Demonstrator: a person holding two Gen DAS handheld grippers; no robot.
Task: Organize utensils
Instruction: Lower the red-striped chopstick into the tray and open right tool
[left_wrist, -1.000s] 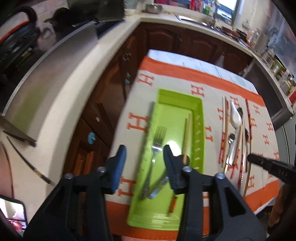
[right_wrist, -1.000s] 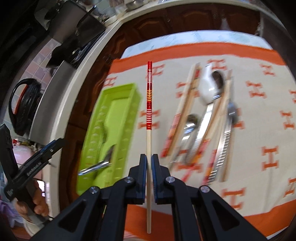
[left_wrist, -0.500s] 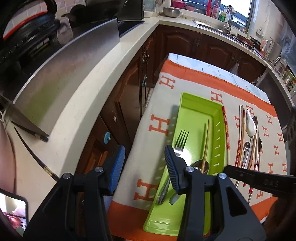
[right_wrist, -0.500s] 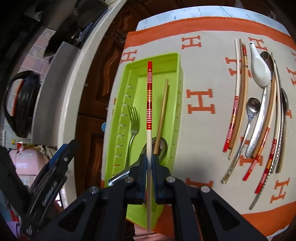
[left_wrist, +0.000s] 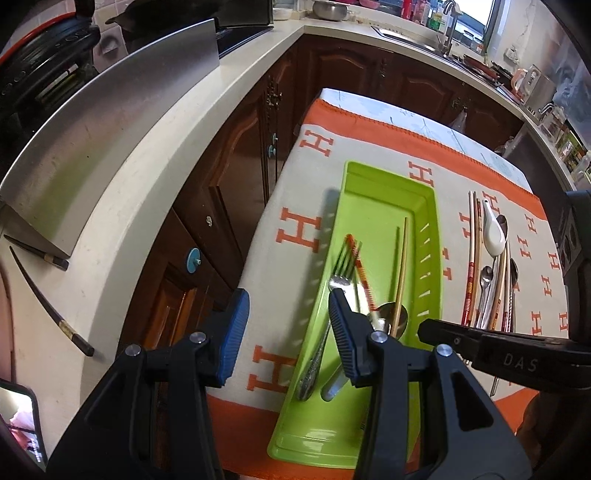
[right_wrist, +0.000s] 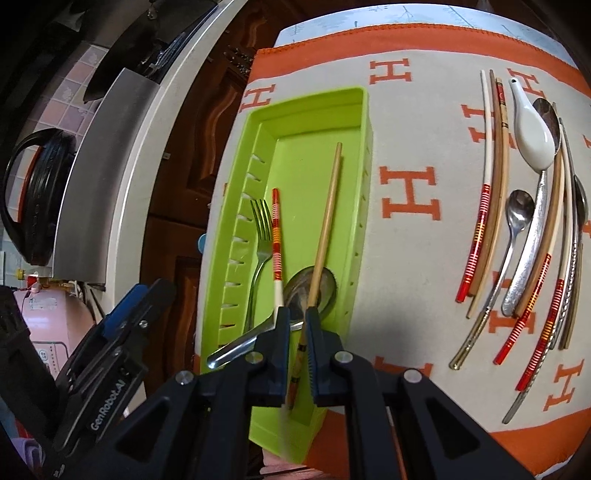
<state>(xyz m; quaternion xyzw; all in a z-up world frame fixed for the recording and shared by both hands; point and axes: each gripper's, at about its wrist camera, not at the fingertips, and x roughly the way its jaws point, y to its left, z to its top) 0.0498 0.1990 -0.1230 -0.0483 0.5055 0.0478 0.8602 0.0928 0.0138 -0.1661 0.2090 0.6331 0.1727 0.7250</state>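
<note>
Cloth (right_wrist: 410, 110) with orange letters covers the table, a green tray (right_wrist: 360, 122) near its left edge. Fork (right_wrist: 260, 236), spoon (right_wrist: 325, 284) and striped chopstick (right_wrist: 276, 236) lie inside. Right tongs (right_wrist: 294, 319) hover slightly parted, released; left tongs (left_wrist: 286, 314) wide apart, empty.

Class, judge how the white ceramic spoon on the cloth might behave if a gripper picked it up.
The white ceramic spoon looks glazed, so probably slippery. Being ceramic, it would likely chip if dropped. Its curved bowl may rock when nudged against the neighbouring metal spoon.
</note>
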